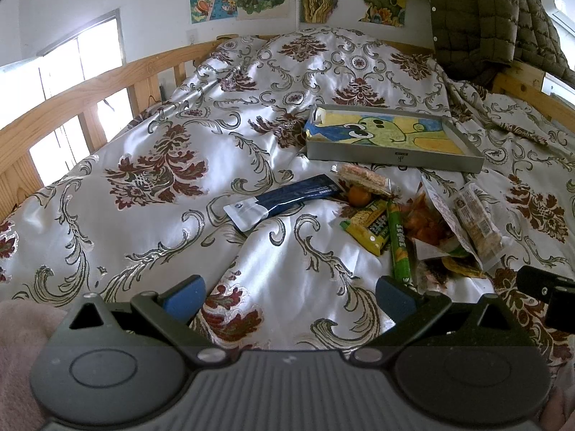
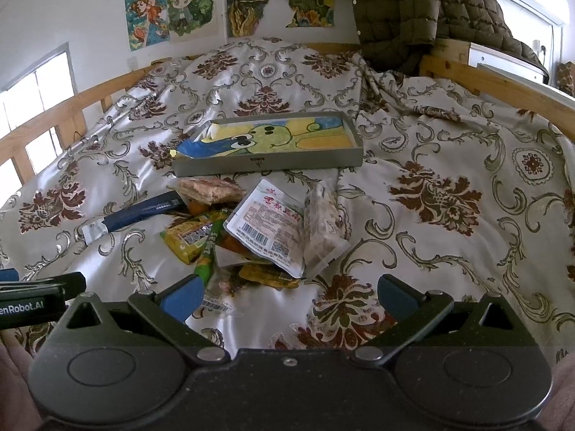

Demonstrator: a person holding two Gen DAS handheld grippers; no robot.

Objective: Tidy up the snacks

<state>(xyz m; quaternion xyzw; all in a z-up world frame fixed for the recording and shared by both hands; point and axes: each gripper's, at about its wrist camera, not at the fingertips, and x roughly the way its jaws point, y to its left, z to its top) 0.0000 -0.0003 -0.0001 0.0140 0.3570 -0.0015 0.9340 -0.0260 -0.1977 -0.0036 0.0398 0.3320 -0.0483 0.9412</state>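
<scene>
Item: white barcode pouch (image 2: 267,228), centre frame, light, slippery, crinkly; we'd pinch its edge, both grippers (image 1: 291,296) (image 2: 289,296) wide, empty.

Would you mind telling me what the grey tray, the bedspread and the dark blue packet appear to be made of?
The grey tray looks like rigid card or thin metal with a matte finish; its straight, sharp walls suggest either. The bedspread seems satin-like woven fabric: glossy highlights along soft folds. The dark blue packet appears to be plastic or foil film, given its sheen and flat sealed end.
</scene>
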